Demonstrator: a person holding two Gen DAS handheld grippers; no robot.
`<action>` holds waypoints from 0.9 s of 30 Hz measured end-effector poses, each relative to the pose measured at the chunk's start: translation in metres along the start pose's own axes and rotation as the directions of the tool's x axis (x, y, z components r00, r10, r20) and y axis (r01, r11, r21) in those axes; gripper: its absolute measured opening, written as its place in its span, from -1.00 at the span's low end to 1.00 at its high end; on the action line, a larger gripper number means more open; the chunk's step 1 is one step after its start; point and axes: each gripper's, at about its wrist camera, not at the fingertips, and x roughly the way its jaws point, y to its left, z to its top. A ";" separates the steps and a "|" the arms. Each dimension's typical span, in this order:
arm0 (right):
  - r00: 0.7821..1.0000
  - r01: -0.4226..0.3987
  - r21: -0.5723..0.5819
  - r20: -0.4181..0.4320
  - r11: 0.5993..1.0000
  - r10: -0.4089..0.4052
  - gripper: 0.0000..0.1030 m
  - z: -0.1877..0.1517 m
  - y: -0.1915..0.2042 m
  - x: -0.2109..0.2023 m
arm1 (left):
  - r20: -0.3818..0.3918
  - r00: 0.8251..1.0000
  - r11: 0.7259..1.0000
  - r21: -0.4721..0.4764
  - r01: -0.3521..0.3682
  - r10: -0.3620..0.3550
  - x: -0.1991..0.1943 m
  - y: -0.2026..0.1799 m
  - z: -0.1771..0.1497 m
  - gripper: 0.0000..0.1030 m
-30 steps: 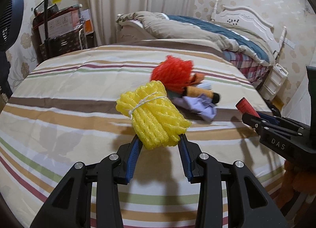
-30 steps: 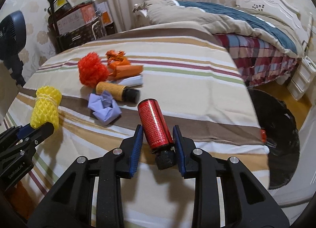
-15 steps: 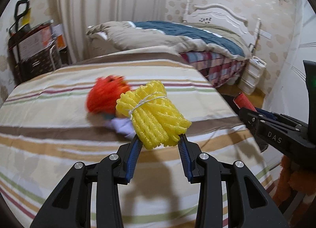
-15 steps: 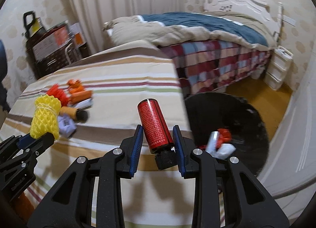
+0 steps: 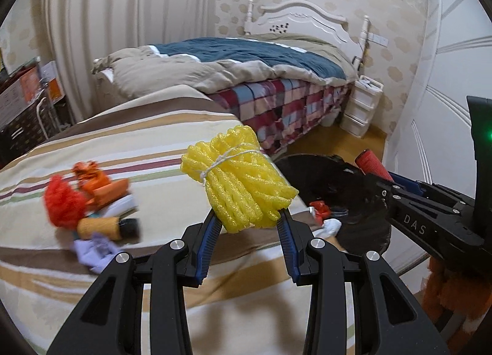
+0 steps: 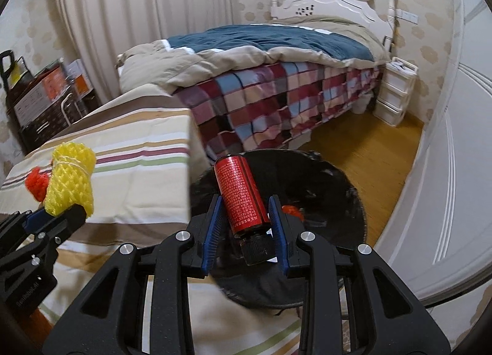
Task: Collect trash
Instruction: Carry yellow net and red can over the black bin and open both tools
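My left tongs (image 5: 249, 226) grip a yellow foam-net bundle (image 5: 240, 176) tied with white string, its long axis leaning up and to the left, above the striped bed cover (image 5: 129, 140). My right tongs (image 6: 246, 219) clamp a red canister (image 6: 240, 192) just above its black cap, which points back toward the camera; the body tilts up and away over the black trash bin (image 6: 338, 189).

Only the left view shows the litter lying on the striped cover: a red net ball (image 5: 63, 204), orange wrappers (image 5: 98, 183), a tan tube with a dark end (image 5: 107, 226) and crumpled lilac paper (image 5: 95, 250), all motion-blurred. That view also shows red and white scraps (image 5: 323, 216) inside the bin. In the right view the canister and tongs hide most of the bin's contents, and the yellow bundle covers all but an edge of the red ball. A quilted bed (image 6: 276, 57) stands behind.
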 end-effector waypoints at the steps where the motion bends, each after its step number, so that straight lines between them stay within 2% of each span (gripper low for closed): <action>1: 1.000 0.004 0.007 -0.001 1.000 -0.004 -0.42 0.001 -0.004 0.003 | -0.005 1.000 1.000 0.008 0.006 -0.006 0.005 -0.005 0.002 -0.25; 12: 0.999 0.035 0.069 -0.015 0.997 -0.034 -0.42 0.003 -0.038 0.024 | -0.023 1.000 0.997 0.077 0.018 -0.016 0.044 -0.046 0.018 -0.25; 27: 0.998 0.059 0.113 -0.040 0.992 -0.055 -0.42 0.004 -0.063 0.045 | -0.067 0.998 0.993 0.113 0.024 -0.017 0.080 -0.071 0.025 -0.24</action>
